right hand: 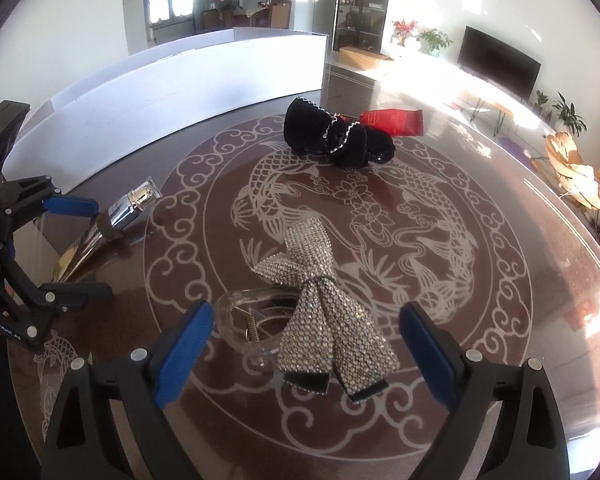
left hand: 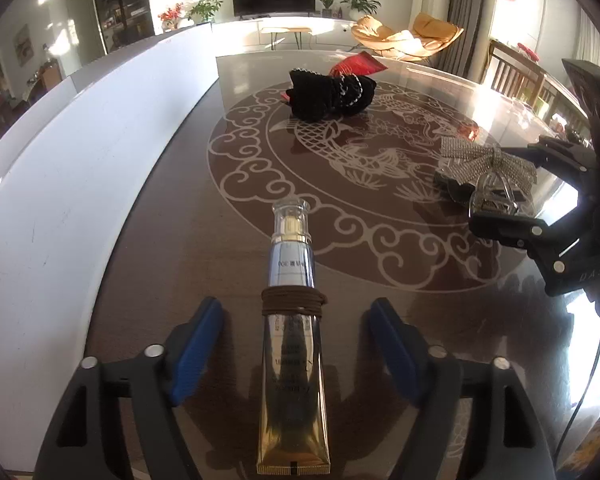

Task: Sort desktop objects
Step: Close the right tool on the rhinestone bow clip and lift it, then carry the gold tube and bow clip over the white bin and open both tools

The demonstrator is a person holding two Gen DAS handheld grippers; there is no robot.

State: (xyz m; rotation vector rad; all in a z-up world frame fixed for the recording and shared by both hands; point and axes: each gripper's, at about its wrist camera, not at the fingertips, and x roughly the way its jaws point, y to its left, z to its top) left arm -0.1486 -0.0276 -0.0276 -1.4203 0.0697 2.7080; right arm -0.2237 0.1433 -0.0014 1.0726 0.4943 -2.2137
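Left tongs (left hand: 296, 344) agape astride gold tube (left hand: 294, 380), right tongs (right hand: 306, 352) agape astride sparkly clip (right hand: 320, 312), its clear body half hidden.

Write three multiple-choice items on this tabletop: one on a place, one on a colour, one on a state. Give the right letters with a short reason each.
1. Where does the black velvet scrunchie lie?
A. inside the white box
B. on the table, touching the red packet
C. between the right tongs

2. What colour is the hair tie wound around the cosmetic tube?
A. brown
B. yellow
C. white

3. How do the left tongs stand to the tube?
A. shut on it and lifting it
B. open on either side, pads apart from it
C. far off to one side

Answers:
1 B: it sits on the table against the red packet, beyond the white box.
2 A: the loops are dark brown.
3 B: gaps show between both blue pads and the tube, which lies flat.
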